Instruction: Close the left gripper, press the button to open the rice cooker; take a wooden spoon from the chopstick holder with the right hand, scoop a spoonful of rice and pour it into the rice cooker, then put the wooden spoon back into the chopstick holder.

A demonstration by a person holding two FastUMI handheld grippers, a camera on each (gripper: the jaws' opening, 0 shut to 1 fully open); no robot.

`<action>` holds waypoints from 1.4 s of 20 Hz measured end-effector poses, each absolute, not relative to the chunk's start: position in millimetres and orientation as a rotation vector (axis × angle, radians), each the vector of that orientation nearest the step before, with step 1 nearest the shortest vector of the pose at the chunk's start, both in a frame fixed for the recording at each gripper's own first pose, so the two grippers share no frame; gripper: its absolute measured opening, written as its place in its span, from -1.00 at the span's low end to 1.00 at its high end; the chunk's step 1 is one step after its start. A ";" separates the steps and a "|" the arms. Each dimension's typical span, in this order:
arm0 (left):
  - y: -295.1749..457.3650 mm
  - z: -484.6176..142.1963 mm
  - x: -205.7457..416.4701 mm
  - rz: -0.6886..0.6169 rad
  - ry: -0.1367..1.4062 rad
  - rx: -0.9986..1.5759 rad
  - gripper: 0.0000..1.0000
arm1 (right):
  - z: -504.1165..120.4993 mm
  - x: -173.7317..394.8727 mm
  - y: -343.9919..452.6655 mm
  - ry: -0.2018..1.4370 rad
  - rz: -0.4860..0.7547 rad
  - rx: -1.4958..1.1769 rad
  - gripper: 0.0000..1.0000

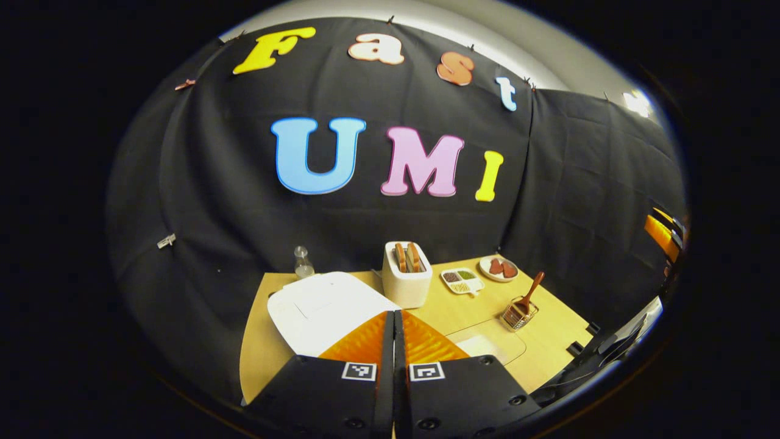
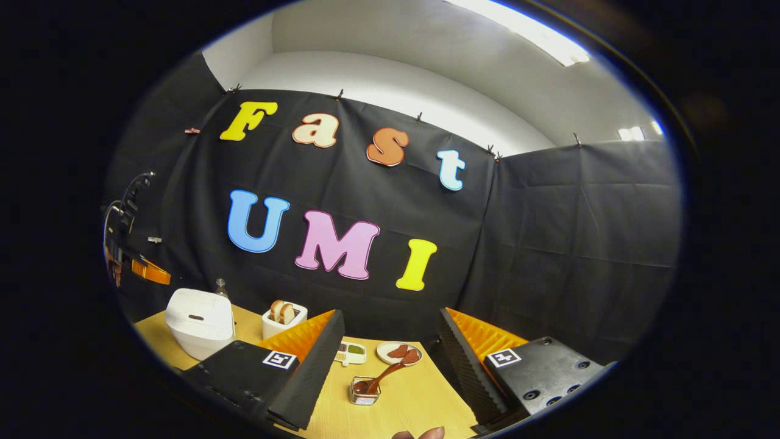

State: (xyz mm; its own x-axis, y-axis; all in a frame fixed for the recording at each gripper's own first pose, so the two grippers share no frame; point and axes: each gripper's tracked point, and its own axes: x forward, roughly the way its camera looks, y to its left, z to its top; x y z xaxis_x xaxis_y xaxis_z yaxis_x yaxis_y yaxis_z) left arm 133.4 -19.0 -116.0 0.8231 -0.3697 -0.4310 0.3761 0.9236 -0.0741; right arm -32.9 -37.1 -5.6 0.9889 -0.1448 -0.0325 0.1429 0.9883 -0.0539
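The white rice cooker point(image 1: 323, 308) stands on the left of the wooden table point(image 1: 551, 341) with its lid down. My left gripper point(image 1: 395, 317) is shut with nothing in it, hovering near the cooker's right side. A wooden spoon point(image 1: 532, 289) leans in the wire chopstick holder point(image 1: 519, 314) on the right. My right gripper point(image 2: 390, 323) is open and empty, held above the table's near edge. The wooden spoon point(image 2: 385, 373) and chopstick holder point(image 2: 364, 391) lie ahead of it, between its fingers. The rice cooker point(image 2: 198, 326) stands far left.
A white toaster point(image 1: 407, 275) holding bread stands behind the cooker, and a glass bottle point(image 1: 303, 262) is at the back left. A divided dish of grains point(image 1: 462, 281) and a plate point(image 1: 498, 268) of reddish pieces sit at the back. A fingertip point(image 2: 420, 434) shows at the bottom.
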 end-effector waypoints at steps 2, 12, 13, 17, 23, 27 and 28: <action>-21.6 -141.5 148.9 -0.439 0.536 0.048 -0.89 | -10.8 -36.8 -41.4 0.046 -0.164 -0.037 0.94; -6.7 -230.4 214.0 -0.479 0.794 0.174 -0.88 | -24.0 -47.1 -61.7 0.056 -0.264 -0.041 0.94; -8.5 -235.4 216.9 -0.477 0.810 0.172 -0.88 | -23.9 -45.6 -63.1 0.052 -0.271 -0.039 0.95; -8.3 -255.9 220.7 -0.491 0.854 0.211 -0.88 | -30.7 -46.4 -73.8 0.057 -0.315 -0.023 0.94; -6.7 -263.4 217.5 -0.503 0.888 0.267 -0.87 | -40.8 -50.9 -79.9 0.059 -0.339 0.015 0.94; -7.9 -262.5 218.3 -0.490 0.896 0.296 -0.87 | -44.4 -57.5 -88.8 0.066 -0.359 0.028 0.94; -7.3 -263.2 218.8 -0.481 0.893 0.300 -0.87 | -46.1 -59.3 -92.7 0.070 -0.365 0.031 0.94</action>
State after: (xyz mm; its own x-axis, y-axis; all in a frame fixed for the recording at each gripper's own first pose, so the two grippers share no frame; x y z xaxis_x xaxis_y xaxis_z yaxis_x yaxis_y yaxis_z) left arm 218.8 -7.3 -263.2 0.5316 -0.2748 -0.8012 0.5183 0.8537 0.0511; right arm -59.3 -92.7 -46.1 0.9316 -0.3558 -0.0740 0.3580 0.9336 0.0178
